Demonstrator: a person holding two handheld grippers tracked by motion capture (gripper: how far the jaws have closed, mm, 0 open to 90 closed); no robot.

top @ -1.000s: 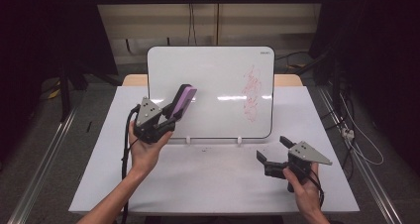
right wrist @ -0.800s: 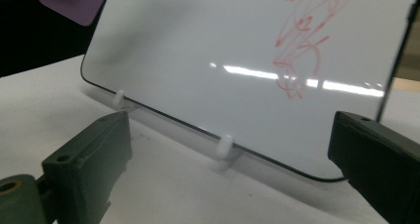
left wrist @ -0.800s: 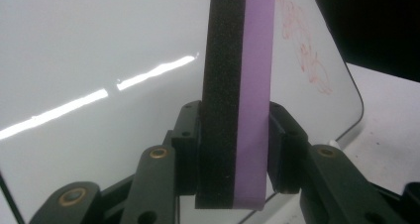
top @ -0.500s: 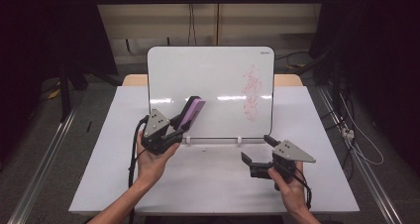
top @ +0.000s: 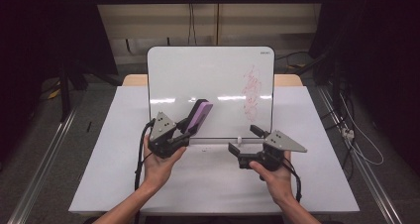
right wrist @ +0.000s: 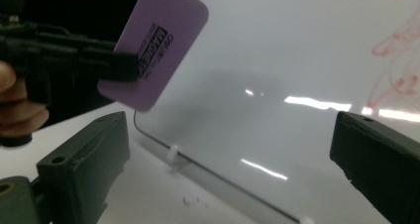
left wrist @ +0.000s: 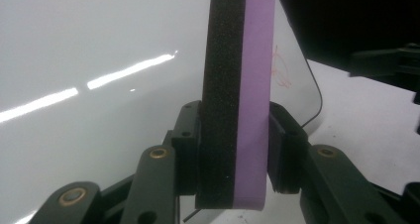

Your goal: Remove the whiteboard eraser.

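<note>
High view: left gripper (top: 190, 128) clamps an eraser (top: 199, 116) before the whiteboard (top: 198, 80), right gripper (top: 243, 143) gaping empty below its edge

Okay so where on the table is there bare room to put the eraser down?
The white table is bare left of the whiteboard out to its left edge, and right of the board to the right edge. The front strip is crowded: the left gripper holding the eraser and the open right gripper sit before the board.
</note>
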